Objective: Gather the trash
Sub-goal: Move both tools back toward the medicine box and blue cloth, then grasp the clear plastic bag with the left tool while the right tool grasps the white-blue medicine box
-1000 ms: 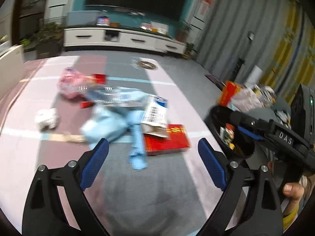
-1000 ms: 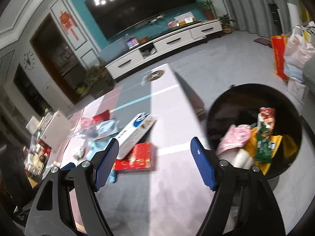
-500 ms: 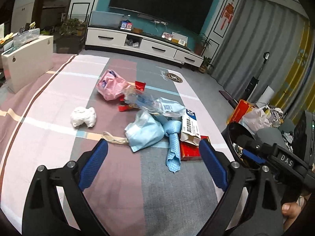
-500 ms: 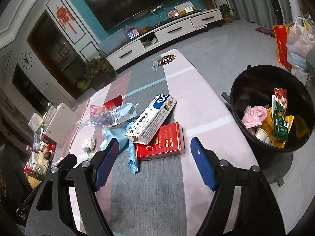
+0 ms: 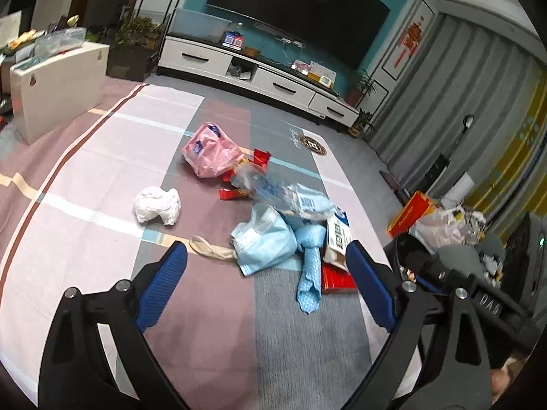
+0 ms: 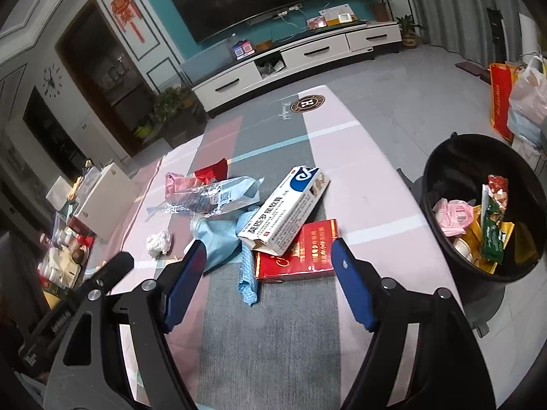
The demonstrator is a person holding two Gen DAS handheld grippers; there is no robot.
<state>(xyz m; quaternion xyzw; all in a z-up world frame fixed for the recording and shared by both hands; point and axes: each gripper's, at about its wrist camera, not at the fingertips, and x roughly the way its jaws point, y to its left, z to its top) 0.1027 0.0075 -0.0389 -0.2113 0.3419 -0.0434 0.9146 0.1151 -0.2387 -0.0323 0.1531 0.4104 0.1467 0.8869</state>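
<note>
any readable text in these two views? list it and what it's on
"DAS": on the right claw's black body.
"H": round emblem on the rug.
White and blue box: Chinese print, too small to read.
Red box: gold print, unreadable.
Orange bag: lettering blurred.

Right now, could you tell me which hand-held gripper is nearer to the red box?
Right. The right hand-held gripper hovers open just before the red box; the left hand-held gripper sits further left, by the blue mask.

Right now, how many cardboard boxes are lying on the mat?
2: a white medicine box leaning on a red box beneath it, beside the blue cloth. Others may hide under the pile.
</note>
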